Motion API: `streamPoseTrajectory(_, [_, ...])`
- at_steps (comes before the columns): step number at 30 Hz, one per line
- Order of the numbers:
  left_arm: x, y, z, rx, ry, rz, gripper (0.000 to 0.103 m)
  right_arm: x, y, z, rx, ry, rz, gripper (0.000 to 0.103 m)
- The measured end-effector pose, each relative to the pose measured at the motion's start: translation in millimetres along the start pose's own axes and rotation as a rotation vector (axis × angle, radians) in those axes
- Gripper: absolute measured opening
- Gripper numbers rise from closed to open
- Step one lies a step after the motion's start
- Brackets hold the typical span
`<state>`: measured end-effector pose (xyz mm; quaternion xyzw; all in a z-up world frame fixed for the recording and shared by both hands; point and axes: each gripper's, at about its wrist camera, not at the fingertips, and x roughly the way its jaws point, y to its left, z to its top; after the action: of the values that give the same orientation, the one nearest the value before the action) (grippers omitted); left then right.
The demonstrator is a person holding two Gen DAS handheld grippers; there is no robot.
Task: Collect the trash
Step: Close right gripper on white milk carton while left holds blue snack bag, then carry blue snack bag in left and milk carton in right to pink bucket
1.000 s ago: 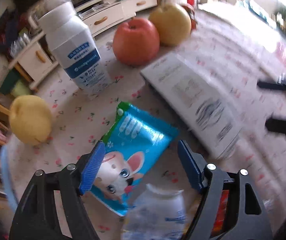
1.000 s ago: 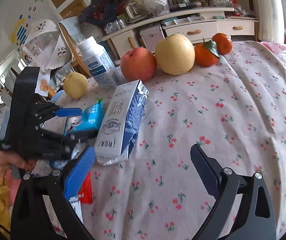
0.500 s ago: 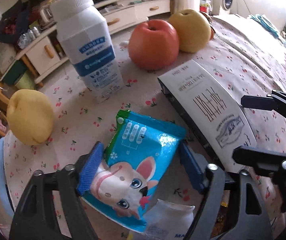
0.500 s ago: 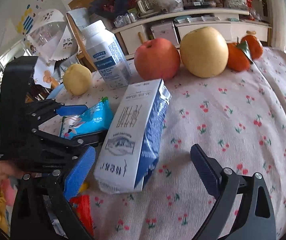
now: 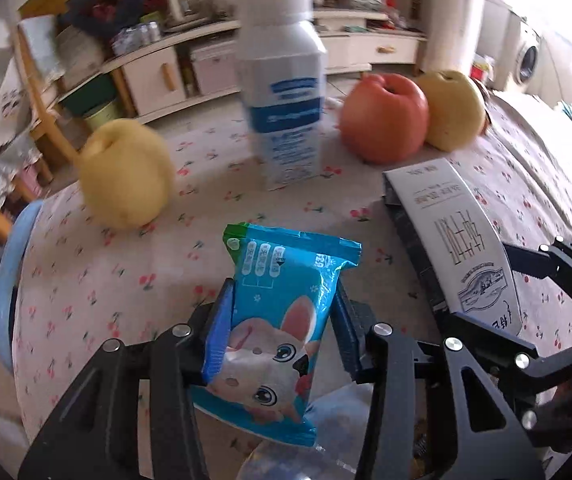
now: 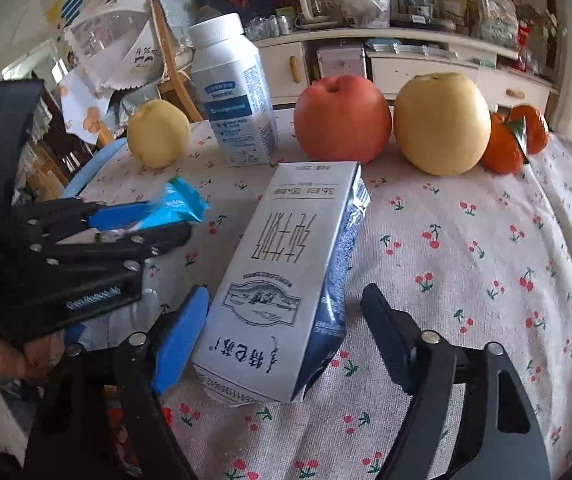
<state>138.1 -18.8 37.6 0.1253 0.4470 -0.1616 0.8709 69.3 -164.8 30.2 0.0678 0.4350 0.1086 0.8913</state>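
Note:
My left gripper [image 5: 281, 312] is shut on a blue snack wrapper with a rabbit picture [image 5: 281, 320] and holds it just above the table; the wrapper also shows in the right wrist view [image 6: 177, 204]. A grey-white milk carton [image 6: 286, 276] lies on its side on the cherry-print tablecloth [image 6: 466, 240]. My right gripper [image 6: 286, 312] is open with its jaws on either side of the carton's near end, not touching it. The carton also shows in the left wrist view [image 5: 458, 240]. A clear crumpled plastic piece [image 5: 326, 436] lies under the left gripper.
A white and blue bottle [image 6: 233, 96] stands at the back. A red apple [image 6: 342, 120], a yellow pear [image 6: 442, 124], two oranges [image 6: 514, 140] and a small yellow pear [image 6: 157, 136] sit along the far side. A red wrapper [image 6: 121, 432] lies near the front left edge.
My left gripper has closed on the blue wrapper and lifted it. My right gripper has moved forward until its open jaws flank the carton's near end.

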Motion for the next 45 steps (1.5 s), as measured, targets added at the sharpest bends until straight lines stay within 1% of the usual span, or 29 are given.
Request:
streamPoseTrajectory(4, [-18, 10, -9, -0.065, -0.044, 0.015, 0.044, -2, 5, -3, -0.040, -0.005, -0.013, 0.070])
streamPoseTrajectory(7, [-34, 20, -18, -0.117, -0.078, 0.033, 0.043, -4, 0, -4, -0.028, -0.003, -0.001, 0.069])
streamPoseTrajectory(11, [-52, 29, -31, -0.173, -0.103, 0.063, 0.043, -12, -7, -8, -0.014, -0.010, 0.008, 0.066])
streamPoseTrajectory(17, [-83, 34, -65, -0.235, -0.142, 0.073, 0.042, -30, -24, -18, 0.039, -0.019, 0.078, 0.065])
streamPoseTrajectory(23, [-116, 42, -103, -0.331, -0.200, 0.049, 0.042, -61, -31, -31, 0.092, -0.056, 0.169, 0.065])
streamPoseTrajectory(26, [-132, 47, -121, -0.374, -0.225, 0.032, 0.042, -74, -29, -36, 0.102, -0.069, 0.197, 0.065])
streamPoseTrajectory(27, [-138, 50, -130, -0.397, -0.232, 0.026, 0.042, -79, -28, -39, 0.107, -0.075, 0.207, 0.065])
streamPoseTrajectory(31, [-153, 59, -153, -0.430, -0.248, 0.028, 0.042, -92, -25, -47, 0.136, -0.089, 0.234, 0.065])
streamPoseTrajectory(36, [-170, 74, -180, -0.484, -0.263, 0.021, 0.042, -119, -8, -57, 0.117, -0.135, 0.229, 0.065])
streamPoseTrajectory(41, [-184, 92, -195, -0.531, -0.296, 0.006, 0.042, -146, 10, -65, 0.097, -0.186, 0.223, 0.065])
streamPoseTrajectory(45, [-192, 107, -204, -0.568, -0.319, 0.004, 0.042, -165, 38, -74, 0.052, -0.214, 0.239, 0.065])
